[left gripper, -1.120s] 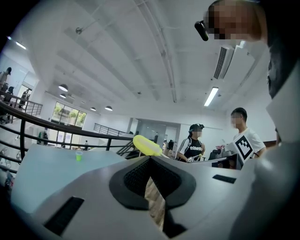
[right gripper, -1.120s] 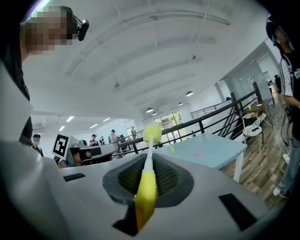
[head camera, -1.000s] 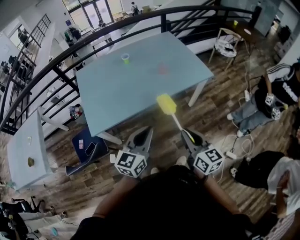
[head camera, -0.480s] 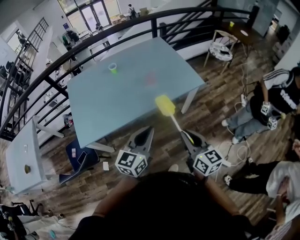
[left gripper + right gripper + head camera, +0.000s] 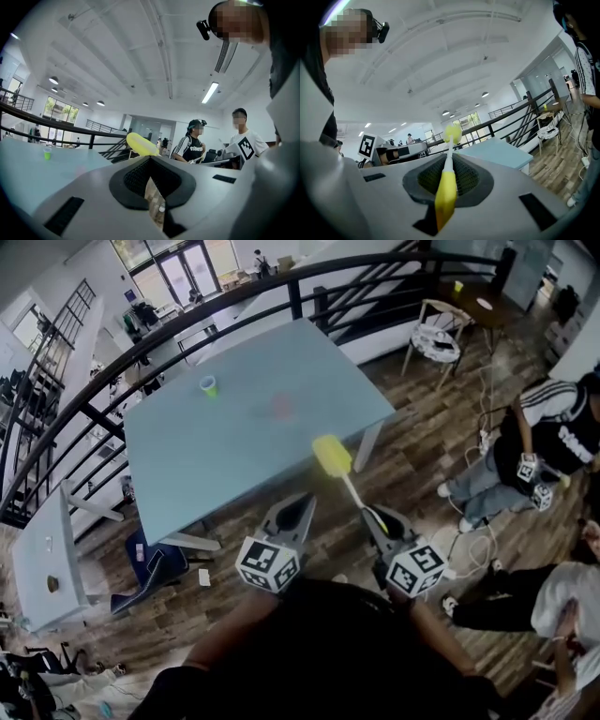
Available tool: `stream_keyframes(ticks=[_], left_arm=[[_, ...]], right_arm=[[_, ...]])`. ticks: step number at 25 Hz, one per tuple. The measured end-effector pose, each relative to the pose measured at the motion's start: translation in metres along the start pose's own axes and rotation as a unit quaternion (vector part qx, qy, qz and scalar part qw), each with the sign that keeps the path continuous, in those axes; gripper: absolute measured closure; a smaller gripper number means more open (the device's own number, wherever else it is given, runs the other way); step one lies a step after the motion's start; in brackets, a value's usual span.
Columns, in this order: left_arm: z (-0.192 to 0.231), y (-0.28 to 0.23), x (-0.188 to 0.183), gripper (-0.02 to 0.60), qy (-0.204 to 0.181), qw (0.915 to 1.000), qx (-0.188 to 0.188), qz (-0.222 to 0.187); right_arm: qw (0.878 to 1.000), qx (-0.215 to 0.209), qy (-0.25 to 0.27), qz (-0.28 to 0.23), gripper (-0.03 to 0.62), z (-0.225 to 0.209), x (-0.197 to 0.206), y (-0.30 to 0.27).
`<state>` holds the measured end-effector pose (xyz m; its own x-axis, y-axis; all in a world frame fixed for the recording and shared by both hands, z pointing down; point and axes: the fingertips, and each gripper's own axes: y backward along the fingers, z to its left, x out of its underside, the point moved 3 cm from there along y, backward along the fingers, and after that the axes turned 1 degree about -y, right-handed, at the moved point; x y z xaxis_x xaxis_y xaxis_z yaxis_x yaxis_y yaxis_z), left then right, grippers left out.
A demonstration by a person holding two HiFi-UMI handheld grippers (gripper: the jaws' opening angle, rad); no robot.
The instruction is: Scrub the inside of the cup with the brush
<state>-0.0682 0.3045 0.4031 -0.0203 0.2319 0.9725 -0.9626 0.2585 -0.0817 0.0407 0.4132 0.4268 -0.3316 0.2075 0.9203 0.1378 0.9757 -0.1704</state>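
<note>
The desk [image 5: 234, 446] stands ahead of me, with the cup [image 5: 208, 385] on its far left part, well apart from everything else. A railing [image 5: 295, 296] runs behind the desk. My left gripper [image 5: 302, 502] and right gripper [image 5: 371, 515] sit side by side before the desk's near edge, above the floor [image 5: 412, 465]. The brush [image 5: 332, 457] lies between the right gripper's jaws and points away from me. In the head view, its head overlaps the desk's near right edge. Right of the desk, a person [image 5: 548, 432] sits on the floor. A chair [image 5: 436, 334] stands beyond the desk's far right corner. Another table [image 5: 47, 559] is at my far left.
</note>
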Motion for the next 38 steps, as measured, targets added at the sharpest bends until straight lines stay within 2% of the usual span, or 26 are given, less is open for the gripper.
stream_keyframes(ticks=[12, 24, 29, 38], left_arm=[[0.033, -0.040, -0.001, 0.578, 0.004, 0.9999, 0.007, 0.014], [0.128, -0.083, -0.030, 0.578, 0.007, 0.9996, 0.025, 0.004], [0.171, -0.089, -0.046, 0.578, 0.002, 0.9994, 0.033, 0.001], [0.248, -0.074, -0.075, 0.578, -0.007, 0.9996, 0.019, -0.018]], right_arm=[[1.000, 0.018, -0.019, 0.000, 0.549, -0.039, -0.014, -0.034], [0.999, 0.039, -0.034, 0.003, 0.549, -0.057, -0.042, -0.128], [0.999, 0.037, -0.033, 0.001, 0.549, -0.050, -0.055, -0.175], [1.000, 0.018, -0.017, -0.003, 0.549, -0.020, -0.071, -0.253]])
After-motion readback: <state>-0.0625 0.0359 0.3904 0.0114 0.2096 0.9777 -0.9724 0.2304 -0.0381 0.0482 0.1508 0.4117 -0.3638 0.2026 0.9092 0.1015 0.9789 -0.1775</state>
